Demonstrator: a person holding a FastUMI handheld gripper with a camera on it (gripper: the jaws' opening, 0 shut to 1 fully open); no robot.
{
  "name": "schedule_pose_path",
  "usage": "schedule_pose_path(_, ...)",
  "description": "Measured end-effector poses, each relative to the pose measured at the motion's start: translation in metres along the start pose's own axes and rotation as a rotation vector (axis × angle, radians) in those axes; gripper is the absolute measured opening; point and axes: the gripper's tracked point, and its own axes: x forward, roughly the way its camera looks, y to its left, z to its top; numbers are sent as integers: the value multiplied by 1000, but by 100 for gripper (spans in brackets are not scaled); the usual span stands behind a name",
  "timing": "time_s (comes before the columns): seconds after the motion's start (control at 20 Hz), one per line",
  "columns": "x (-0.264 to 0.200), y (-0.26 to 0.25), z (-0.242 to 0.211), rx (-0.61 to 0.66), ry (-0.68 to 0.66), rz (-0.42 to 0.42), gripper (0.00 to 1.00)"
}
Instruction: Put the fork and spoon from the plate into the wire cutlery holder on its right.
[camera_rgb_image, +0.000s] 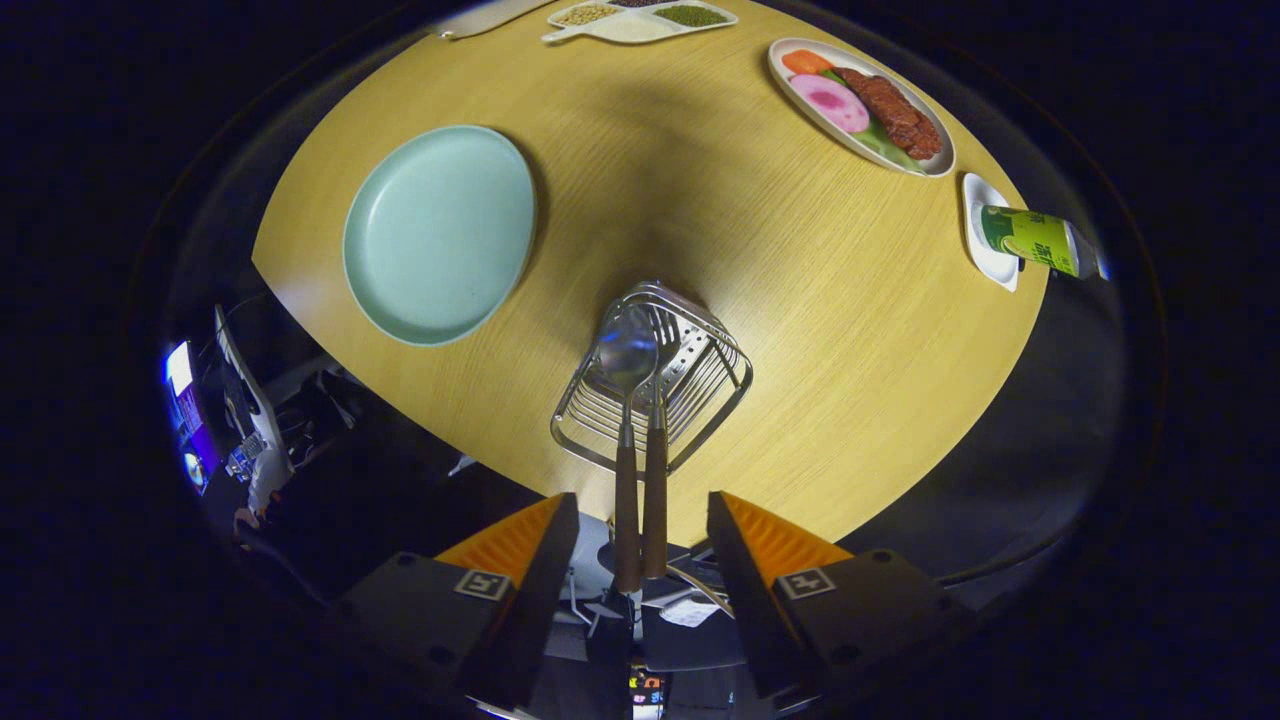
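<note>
Fork (657, 440) & spoon (627, 400) in holder (690, 400)

Ahead of my open fingers (641, 560), the fork (657, 480) and spoon (627, 420) show brown wooden handles and silver heads, lying in the silver wire cutlery holder (700, 400). The plate (440, 235) is pale mint green. The table (800, 330) is yellow wood grain. A white oval dish (935, 165) carries pink, red-brown, orange and green food. A green can (1035, 242) lies on a white saucer (985, 262).
</note>
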Motion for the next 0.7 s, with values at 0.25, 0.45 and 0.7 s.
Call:
schedule_pose_path(0.25,-28,-5,9,108,-343,14,99)
schedule_pose_path(0.45,-58,-11,8,156,-605,-32,97)
schedule_pose_path(0.7,-117,-4,-6,197,-875,-92,97)
